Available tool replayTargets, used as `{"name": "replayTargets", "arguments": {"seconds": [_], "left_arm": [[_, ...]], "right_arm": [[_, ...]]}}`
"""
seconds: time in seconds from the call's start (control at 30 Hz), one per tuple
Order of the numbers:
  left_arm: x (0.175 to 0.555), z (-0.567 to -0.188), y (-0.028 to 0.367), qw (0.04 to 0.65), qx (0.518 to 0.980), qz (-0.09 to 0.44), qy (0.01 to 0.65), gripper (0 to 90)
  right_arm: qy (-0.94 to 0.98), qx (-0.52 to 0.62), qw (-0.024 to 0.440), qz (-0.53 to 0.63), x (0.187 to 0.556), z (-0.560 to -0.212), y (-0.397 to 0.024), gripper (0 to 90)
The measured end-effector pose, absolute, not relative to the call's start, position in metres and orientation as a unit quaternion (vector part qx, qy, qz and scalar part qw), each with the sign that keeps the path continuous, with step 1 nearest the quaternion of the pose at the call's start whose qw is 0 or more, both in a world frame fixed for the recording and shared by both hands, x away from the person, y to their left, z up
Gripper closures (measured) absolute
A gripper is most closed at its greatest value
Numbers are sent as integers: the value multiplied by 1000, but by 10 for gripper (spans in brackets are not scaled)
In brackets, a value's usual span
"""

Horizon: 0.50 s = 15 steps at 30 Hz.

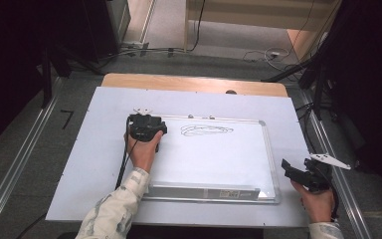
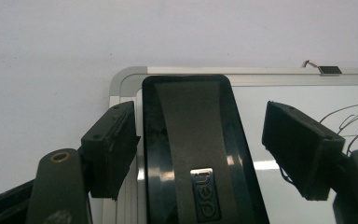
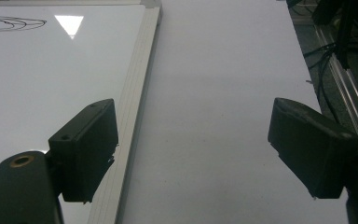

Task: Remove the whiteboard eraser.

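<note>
A white sheet [image 1: 84, 164] covers the table [image 1: 194, 82], and on it lies a whiteboard [image 1: 214, 159] with a metal frame. Near its top edge a black scribble [image 1: 206, 130] is intact, so the wiping, which I judge to be the job, is not yet begun. At the board's top left corner lies a black eraser [image 2: 191, 154], flat on the board. The left claw [image 2: 214, 149] sits over it with jaws spread to either side: one jaw is close against the eraser's left edge, the other stands apart from it, so the claw is open and the grip is not made. Left to do: close on the eraser, carry it to the scribble, rub it out. The right claw [image 3: 209, 149] is open and empty, hanging over bare sheet just beside the board's right frame, near the bottom corner
</note>
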<state>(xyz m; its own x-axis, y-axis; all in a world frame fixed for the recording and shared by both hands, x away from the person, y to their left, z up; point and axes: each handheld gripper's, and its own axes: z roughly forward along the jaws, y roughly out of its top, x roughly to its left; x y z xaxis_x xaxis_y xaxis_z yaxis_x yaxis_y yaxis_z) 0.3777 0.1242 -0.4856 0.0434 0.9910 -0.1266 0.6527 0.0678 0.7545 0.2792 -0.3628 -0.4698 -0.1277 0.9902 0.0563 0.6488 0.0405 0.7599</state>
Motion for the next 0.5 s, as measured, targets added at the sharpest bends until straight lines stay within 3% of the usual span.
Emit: {"name": "replayTargets", "arguments": {"seconds": [0.5], "left_arm": [[383, -493, 121, 316, 645, 250, 650, 362]], "right_arm": [[674, 608, 258, 331, 279, -470, -363, 147]]}}
